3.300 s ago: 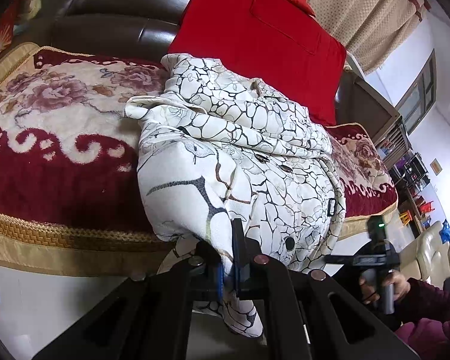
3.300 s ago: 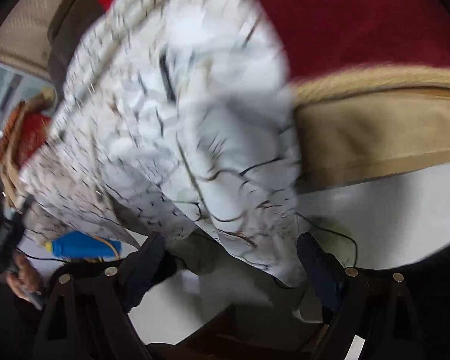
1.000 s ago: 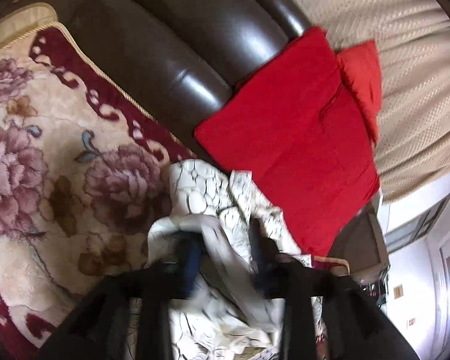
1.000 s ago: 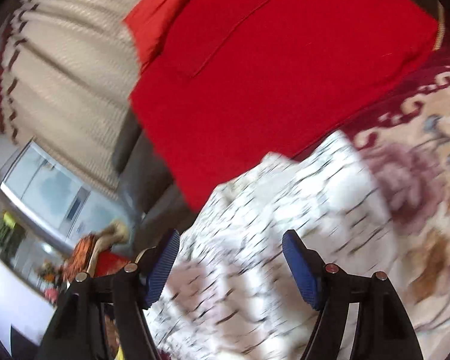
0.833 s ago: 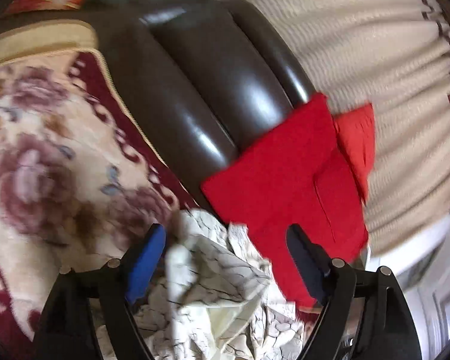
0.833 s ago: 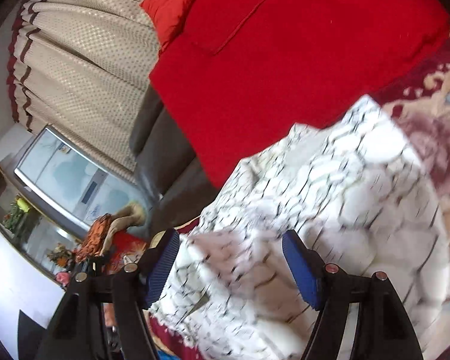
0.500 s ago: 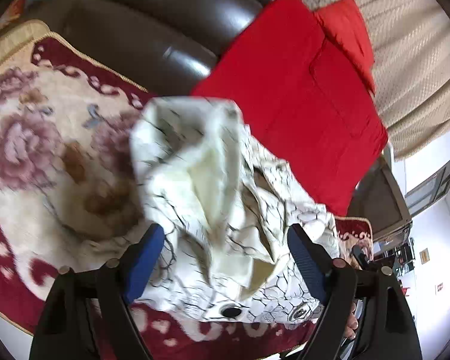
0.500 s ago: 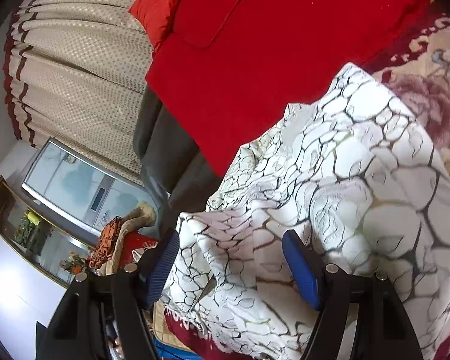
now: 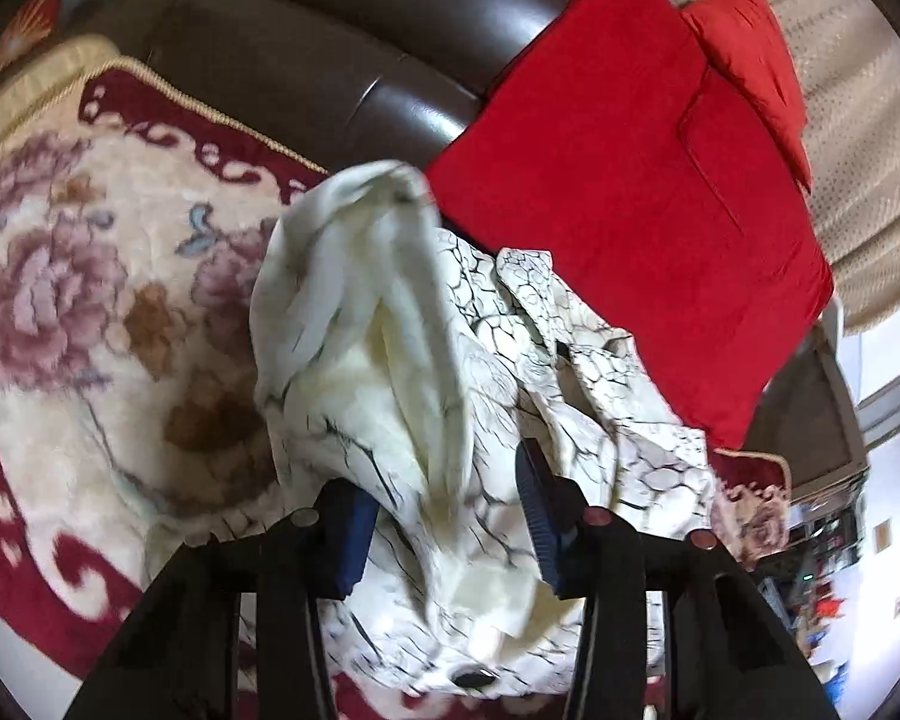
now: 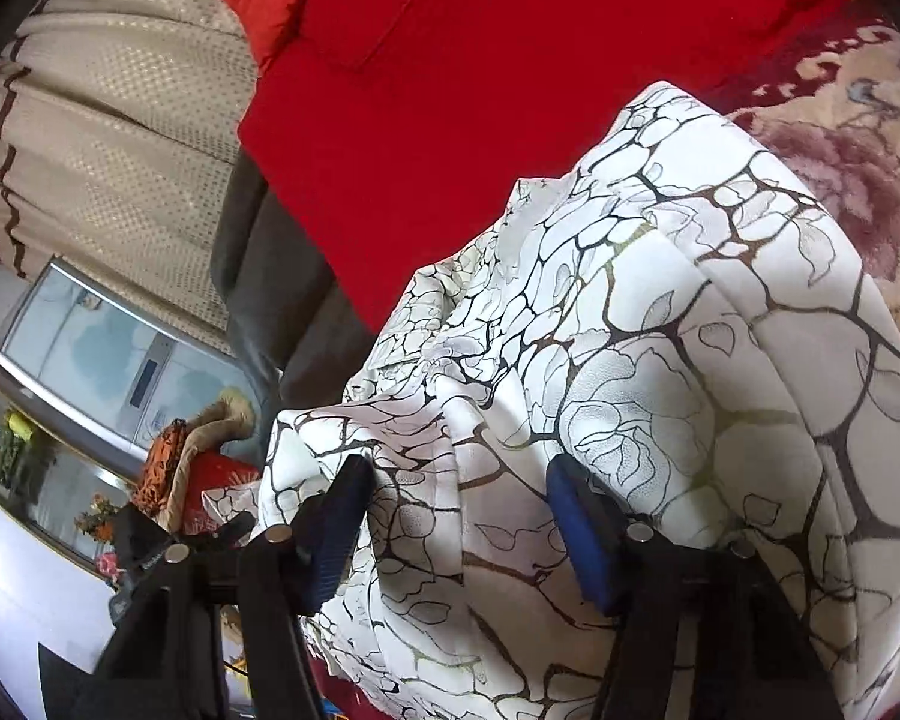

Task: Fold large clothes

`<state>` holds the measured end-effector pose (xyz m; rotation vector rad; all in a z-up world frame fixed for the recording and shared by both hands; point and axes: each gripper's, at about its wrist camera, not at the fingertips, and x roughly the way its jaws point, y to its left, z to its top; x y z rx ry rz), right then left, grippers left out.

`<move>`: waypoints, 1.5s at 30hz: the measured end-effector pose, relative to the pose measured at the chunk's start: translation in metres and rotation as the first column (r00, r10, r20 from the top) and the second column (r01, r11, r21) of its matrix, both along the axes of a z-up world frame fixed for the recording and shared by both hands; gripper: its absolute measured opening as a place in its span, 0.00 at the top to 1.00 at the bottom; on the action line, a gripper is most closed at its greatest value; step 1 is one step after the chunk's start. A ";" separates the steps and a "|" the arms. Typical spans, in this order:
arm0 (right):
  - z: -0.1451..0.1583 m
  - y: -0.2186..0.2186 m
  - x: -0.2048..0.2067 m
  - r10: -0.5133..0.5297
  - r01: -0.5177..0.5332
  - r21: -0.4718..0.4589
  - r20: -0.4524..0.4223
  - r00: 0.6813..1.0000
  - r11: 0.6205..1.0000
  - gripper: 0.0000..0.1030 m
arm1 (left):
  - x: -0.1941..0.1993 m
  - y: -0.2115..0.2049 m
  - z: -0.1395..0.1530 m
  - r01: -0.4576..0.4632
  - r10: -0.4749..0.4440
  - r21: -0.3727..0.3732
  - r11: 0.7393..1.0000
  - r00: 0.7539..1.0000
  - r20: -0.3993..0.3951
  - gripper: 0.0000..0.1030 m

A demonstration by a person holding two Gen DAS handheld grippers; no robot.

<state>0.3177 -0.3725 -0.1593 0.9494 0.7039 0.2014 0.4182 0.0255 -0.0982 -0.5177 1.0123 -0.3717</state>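
Note:
A large white garment with a black crackle-and-rose print lies bunched on a floral sofa cover; its pale inner side is turned up at the left. It fills the right wrist view as a folded mound. My left gripper is open, its blue-padded fingers straddling a raised fold without pinching it. My right gripper is open over the garment's near edge, cloth lying between its fingers.
A big red cushion leans on the dark leather sofa back, right behind the garment. Beige curtains hang behind. A cabinet with a screen and clutter stand off to the side. The sofa cover's red border marks the front edge.
Both grippers let go of the garment after carrying its hem up onto the sofa. The left gripper has narrowed and dropped closer to the bunched cloth; the right has moved nearer too.

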 end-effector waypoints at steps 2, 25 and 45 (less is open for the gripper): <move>-0.001 -0.001 0.000 0.005 -0.005 0.010 0.002 1.000 1.000 0.38 | -0.009 -0.002 0.006 0.012 -0.012 0.000 1.000 1.000 0.017 0.47; 0.000 -0.044 -0.013 -0.129 0.115 0.169 0.074 0.989 0.979 0.38 | 0.087 -0.024 0.073 -0.045 0.058 -0.141 0.989 0.994 0.089 0.95; 0.009 -0.125 0.032 -0.259 0.253 -0.088 -0.071 0.963 0.963 0.10 | 0.074 0.010 -0.033 -0.044 0.064 0.193 0.980 0.993 -0.101 0.31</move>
